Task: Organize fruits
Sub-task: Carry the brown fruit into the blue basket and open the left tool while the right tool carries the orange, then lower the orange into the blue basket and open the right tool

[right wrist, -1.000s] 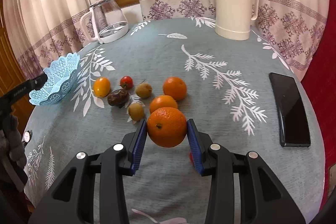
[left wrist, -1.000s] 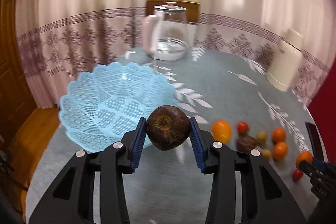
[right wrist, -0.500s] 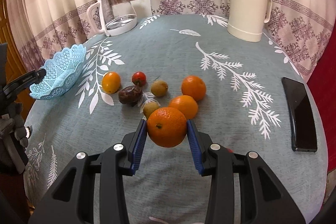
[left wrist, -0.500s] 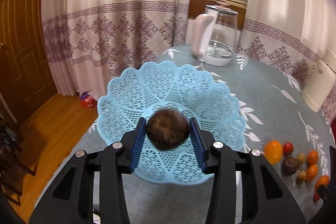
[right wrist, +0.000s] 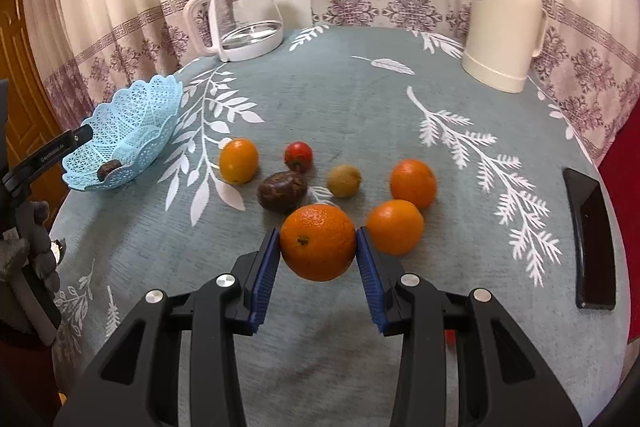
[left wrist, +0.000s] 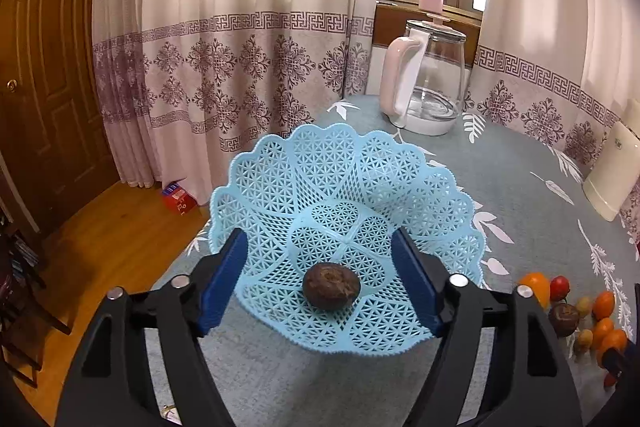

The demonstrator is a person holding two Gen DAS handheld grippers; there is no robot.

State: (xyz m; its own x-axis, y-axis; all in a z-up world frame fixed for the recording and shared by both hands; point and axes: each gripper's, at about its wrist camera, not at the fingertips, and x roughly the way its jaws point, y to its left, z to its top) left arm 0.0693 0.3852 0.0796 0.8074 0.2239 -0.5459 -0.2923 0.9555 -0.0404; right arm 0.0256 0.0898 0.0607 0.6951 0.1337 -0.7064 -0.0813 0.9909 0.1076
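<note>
While one brown fruit (left wrist: pixel 331 285) lies in the basket (left wrist: pixel 280 171) between the left gripper (left wrist: pixel 320 281)'s spread fingers, the right gripper (right wrist: pixel 318 255) pinches an orange (right wrist: pixel 317 242); six fruits wait on the table (right wrist: pixel 360 99).

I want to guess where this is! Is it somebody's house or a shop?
Most likely a room in somebody's house. There are long patterned curtains at a window, a table under a leaf-print cloth, and a glass kettle beside a cream thermos.

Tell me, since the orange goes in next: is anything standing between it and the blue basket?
Nothing visible blocks it. The right gripper holds the orange above the loose fruits; open tablecloth leads to the blue basket, where the left gripper hangs open.
</note>
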